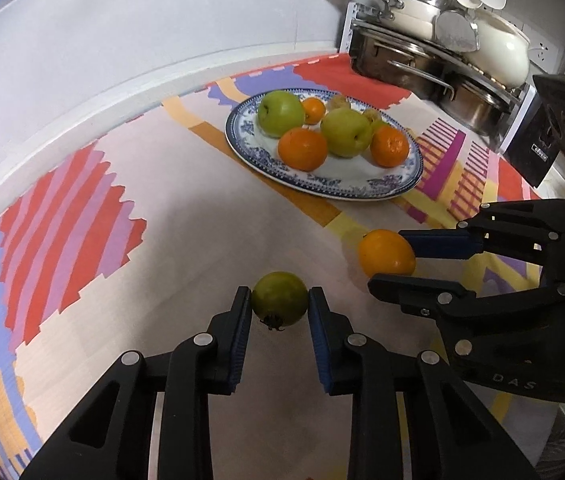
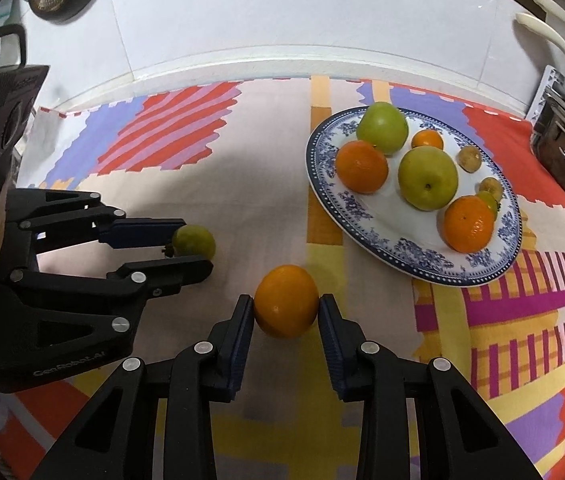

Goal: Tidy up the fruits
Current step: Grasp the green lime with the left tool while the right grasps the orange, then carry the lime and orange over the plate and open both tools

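My left gripper (image 1: 280,300) is shut on a small green fruit (image 1: 279,298) with a dark stem end, low over the cloth. It also shows in the right wrist view (image 2: 196,243) with the green fruit (image 2: 194,241). My right gripper (image 2: 286,304) is shut on an orange (image 2: 286,301); in the left wrist view the gripper (image 1: 388,256) and orange (image 1: 386,253) are at the right. A blue-patterned white plate (image 1: 386,188) (image 2: 422,268) beyond holds two green apples, three oranges and several small brownish fruits.
A colourful patterned cloth (image 1: 82,220) covers the counter. A rack of pots and pans (image 1: 442,60) stands at the back right, a black box (image 1: 538,148) beside it. A white tiled wall (image 2: 282,8) runs behind.
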The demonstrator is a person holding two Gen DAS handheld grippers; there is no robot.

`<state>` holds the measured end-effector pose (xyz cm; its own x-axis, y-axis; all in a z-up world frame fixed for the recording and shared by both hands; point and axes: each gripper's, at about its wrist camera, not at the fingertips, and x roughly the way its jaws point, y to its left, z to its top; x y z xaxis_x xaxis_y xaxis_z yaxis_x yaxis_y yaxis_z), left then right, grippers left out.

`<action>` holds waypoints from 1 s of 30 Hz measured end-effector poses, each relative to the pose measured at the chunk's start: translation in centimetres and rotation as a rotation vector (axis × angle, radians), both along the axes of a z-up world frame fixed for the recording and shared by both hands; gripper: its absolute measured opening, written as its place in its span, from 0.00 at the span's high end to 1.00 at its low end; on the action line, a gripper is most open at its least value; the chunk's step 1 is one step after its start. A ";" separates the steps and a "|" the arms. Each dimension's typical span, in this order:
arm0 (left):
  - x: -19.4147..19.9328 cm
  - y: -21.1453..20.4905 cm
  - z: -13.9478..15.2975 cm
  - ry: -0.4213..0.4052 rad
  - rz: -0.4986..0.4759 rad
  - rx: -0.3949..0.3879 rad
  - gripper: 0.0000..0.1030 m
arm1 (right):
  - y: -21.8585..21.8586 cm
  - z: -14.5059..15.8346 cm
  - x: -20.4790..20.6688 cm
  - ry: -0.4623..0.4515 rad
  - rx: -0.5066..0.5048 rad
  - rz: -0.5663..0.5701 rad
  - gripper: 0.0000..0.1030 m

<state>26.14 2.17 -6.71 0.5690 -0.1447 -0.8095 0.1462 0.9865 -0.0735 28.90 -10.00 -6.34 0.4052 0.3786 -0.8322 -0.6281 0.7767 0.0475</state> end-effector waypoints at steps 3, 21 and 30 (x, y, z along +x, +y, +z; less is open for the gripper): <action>-0.5 -0.2 0.9 -0.015 0.010 0.007 0.72 | -0.4 0.6 -0.2 -0.012 0.006 -0.011 0.67; -0.7 -2.2 7.7 -0.155 0.001 -0.001 0.72 | -3.6 7.0 -0.9 -0.138 0.089 -0.096 0.67; 1.6 -3.6 10.3 -0.218 -0.021 0.012 0.72 | -5.3 9.7 0.9 -0.207 0.113 -0.140 0.67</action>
<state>27.79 -1.47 3.59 0.7279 -0.1494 -0.6693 0.1778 0.9837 -0.0262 29.79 -15.27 3.33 0.6175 0.3920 -0.6819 -0.5199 0.8540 0.0202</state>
